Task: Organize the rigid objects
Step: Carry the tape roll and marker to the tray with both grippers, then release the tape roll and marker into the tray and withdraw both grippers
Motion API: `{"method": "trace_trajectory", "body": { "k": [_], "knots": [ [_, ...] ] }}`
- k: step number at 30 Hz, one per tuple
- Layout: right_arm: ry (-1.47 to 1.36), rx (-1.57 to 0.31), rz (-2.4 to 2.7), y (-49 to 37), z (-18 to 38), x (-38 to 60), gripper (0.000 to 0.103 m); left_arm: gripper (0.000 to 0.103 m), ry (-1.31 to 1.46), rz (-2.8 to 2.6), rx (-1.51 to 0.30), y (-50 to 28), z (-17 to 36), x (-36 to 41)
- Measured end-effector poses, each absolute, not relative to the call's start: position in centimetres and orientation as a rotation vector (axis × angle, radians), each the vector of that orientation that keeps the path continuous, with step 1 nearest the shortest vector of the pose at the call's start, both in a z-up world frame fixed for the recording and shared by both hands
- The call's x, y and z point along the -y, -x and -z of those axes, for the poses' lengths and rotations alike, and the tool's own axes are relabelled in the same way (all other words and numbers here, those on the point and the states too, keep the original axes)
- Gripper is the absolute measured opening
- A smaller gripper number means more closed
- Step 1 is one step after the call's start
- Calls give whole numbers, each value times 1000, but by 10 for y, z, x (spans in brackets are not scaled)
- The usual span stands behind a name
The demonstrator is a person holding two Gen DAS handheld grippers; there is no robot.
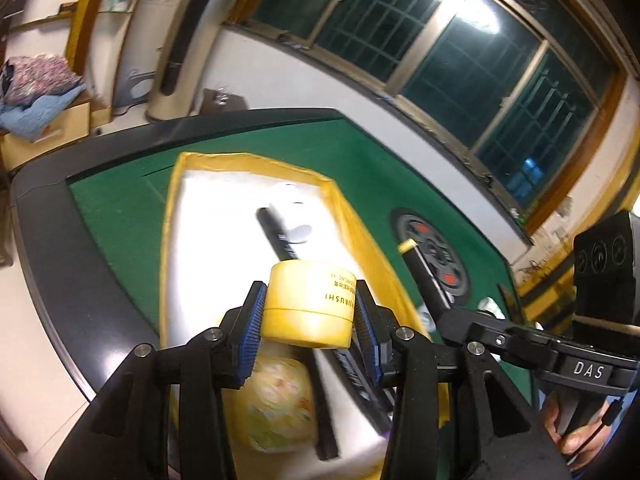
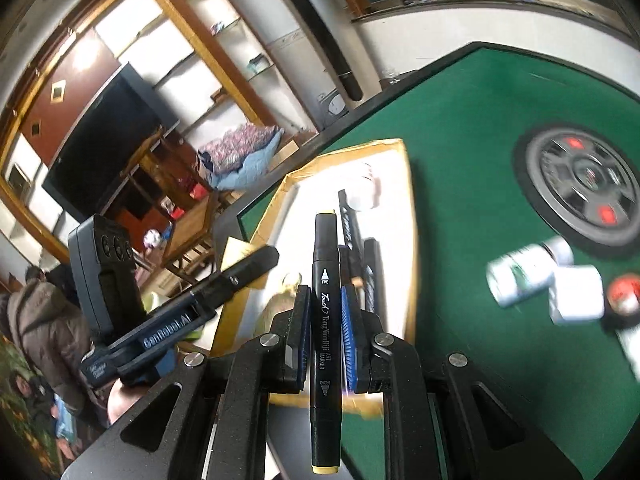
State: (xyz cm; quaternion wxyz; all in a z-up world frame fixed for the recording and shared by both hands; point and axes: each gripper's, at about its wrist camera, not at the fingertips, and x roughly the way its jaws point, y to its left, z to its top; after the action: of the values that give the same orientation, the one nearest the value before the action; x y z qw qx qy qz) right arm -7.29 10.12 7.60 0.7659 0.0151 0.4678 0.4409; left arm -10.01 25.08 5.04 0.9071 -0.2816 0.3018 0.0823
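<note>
My left gripper [image 1: 308, 300] is shut on a small yellow jar [image 1: 310, 320], its blue pads pressing on both sides. The jar hangs above a shallow box [image 1: 176, 216] with a yellow rim and a white floor. My right gripper [image 2: 325, 312] is shut on a black art marker [image 2: 325, 264] with yellow end caps, which points forward over the same box [image 2: 409, 208]. In the left wrist view the right gripper [image 1: 436, 304] reaches in from the right with the marker [image 1: 416, 264] sticking out. The left gripper's body [image 2: 208, 300] shows at the left of the right wrist view.
Inside the box lie a black pen [image 1: 280, 236], a white item [image 2: 364, 192], a round patterned item [image 1: 280, 404] and other black pens [image 2: 370, 268]. White bottles [image 2: 520, 280] and a red-capped item [image 2: 624, 296] lie on the green table [image 2: 460, 120] beside its round centre panel [image 2: 584, 184]. A person [image 2: 44, 320] stands at far left.
</note>
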Motion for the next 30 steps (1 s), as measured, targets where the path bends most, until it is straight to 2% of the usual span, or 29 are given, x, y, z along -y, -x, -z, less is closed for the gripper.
{"method": "trace_trajectory", "body": {
  "k": [7,19,22,24,30],
  "knots": [
    [59,-1061,-882,44,-47,-153,13,41,574,-233,-701,89,-41,-264],
    [117,-1098,-818,26,-28,-170,13,41,577,-255,-782,84,-37,-268],
    [104,-1102,-822,24,-30,-169,14,48,580,-239,-779,84,-38,-267],
    [108,-1104,-827,24,-30,-168,14,61,577,-228,-775,83,-39,-265],
    [67,-1089,-847,31,-40,-148,16,62,582,-207,-753,88,-46,-258]
  ]
}}
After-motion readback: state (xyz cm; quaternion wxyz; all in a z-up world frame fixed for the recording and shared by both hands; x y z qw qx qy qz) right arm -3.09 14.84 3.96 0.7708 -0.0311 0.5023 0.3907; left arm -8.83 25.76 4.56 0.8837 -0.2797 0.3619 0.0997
